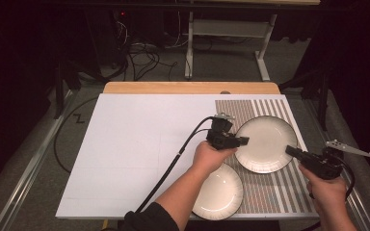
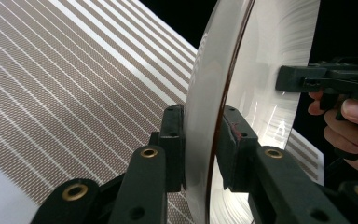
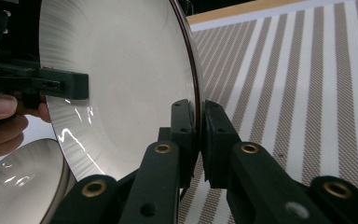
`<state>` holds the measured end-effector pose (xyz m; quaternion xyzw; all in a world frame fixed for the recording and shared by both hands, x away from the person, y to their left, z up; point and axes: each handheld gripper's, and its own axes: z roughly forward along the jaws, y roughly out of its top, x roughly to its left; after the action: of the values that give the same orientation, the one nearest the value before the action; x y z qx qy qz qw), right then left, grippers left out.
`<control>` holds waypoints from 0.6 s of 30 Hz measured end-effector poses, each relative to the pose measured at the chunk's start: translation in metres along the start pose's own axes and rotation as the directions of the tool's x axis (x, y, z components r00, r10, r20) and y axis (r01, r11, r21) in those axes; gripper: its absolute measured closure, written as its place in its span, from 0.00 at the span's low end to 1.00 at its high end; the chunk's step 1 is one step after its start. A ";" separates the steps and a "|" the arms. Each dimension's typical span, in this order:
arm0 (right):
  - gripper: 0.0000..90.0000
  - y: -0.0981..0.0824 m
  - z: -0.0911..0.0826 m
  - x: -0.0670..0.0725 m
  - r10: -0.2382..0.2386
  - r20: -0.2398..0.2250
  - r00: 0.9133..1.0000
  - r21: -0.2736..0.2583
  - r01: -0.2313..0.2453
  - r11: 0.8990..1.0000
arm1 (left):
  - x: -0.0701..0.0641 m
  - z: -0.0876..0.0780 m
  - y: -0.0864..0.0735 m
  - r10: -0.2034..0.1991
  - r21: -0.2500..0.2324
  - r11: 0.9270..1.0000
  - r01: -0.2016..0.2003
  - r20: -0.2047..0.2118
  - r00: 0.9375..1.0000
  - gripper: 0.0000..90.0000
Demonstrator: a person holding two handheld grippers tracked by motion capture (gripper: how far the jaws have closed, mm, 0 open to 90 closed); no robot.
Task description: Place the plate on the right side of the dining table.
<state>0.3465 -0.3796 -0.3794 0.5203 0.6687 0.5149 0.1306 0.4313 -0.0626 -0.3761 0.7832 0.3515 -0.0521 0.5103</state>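
A white plate (image 1: 266, 142) with a dark rim is over the striped mat (image 1: 274, 107), held from both sides. My left gripper (image 1: 243, 141) is shut on its left rim. In the left gripper view the two pads press the rim of the plate (image 2: 265, 42) between them at my left gripper (image 2: 200, 140). My right gripper (image 1: 290, 150) is shut on the right rim. In the right gripper view, my right gripper (image 3: 199, 135) pinches the edge of the plate (image 3: 121, 60). Each gripper view also shows the other gripper across the plate.
A second white plate (image 1: 219, 191) lies flat near the table's front edge, partly under the left forearm, and shows again as a second plate (image 3: 18, 186). A white board (image 1: 139, 144) covers the table's left. A wooden edge (image 1: 188, 87) runs along the back.
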 end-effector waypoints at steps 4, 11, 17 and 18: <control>0.96 -0.005 -0.001 -0.010 0.023 0.018 1.000 0.005 -0.023 1.000 | 0.001 0.015 0.001 0.000 0.023 1.000 0.000 -0.003 1.000 0.80; 0.96 -0.011 -0.002 -0.022 0.037 0.056 0.998 0.014 -0.037 0.999 | 0.003 0.035 0.000 -0.022 0.060 0.998 0.022 -0.006 1.000 0.78; 0.96 -0.015 -0.003 -0.028 0.045 0.071 0.996 0.025 -0.047 0.999 | 0.004 0.044 -0.003 -0.039 0.078 0.996 0.039 -0.002 0.999 0.77; 0.96 -0.015 -0.003 -0.029 0.038 0.073 0.997 0.026 -0.040 0.999 | 0.005 0.045 -0.003 -0.042 0.083 0.996 0.042 -0.002 0.999 0.77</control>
<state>0.3480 -0.4043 -0.4008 0.5533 0.6603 0.4888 0.1376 0.4450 -0.0967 -0.4018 0.7962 0.3653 -0.0770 0.4762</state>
